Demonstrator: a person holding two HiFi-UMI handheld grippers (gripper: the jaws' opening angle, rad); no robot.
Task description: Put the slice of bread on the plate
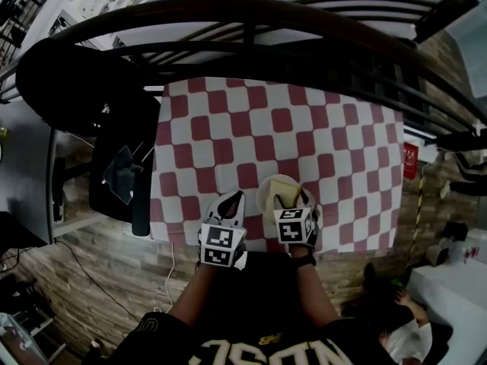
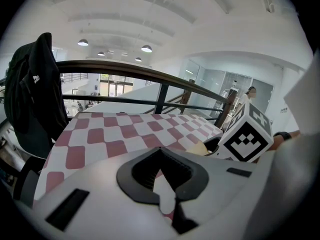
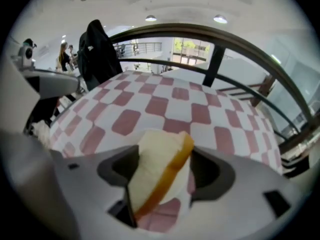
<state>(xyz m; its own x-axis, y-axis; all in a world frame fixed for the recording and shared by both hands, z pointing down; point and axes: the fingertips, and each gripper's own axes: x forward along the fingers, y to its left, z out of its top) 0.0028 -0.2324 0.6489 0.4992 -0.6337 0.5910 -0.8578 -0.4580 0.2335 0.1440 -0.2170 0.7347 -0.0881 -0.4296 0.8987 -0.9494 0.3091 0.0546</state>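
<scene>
The slice of bread (image 3: pixel 159 171) leans tilted over the white plate (image 1: pixel 264 197) near your edge of the table. Your right gripper (image 1: pixel 292 201) has its jaws spread apart around it, not pinching. Your left gripper (image 1: pixel 232 202), jaws together and empty, sits just left of the plate on the red-and-white checked tablecloth (image 1: pixel 304 128). A dark curved railing (image 1: pixel 266 21) runs beyond, and a black jacket (image 1: pixel 68 82) hangs far left.

Bright indoor light, fisheye-warped dark edges
</scene>
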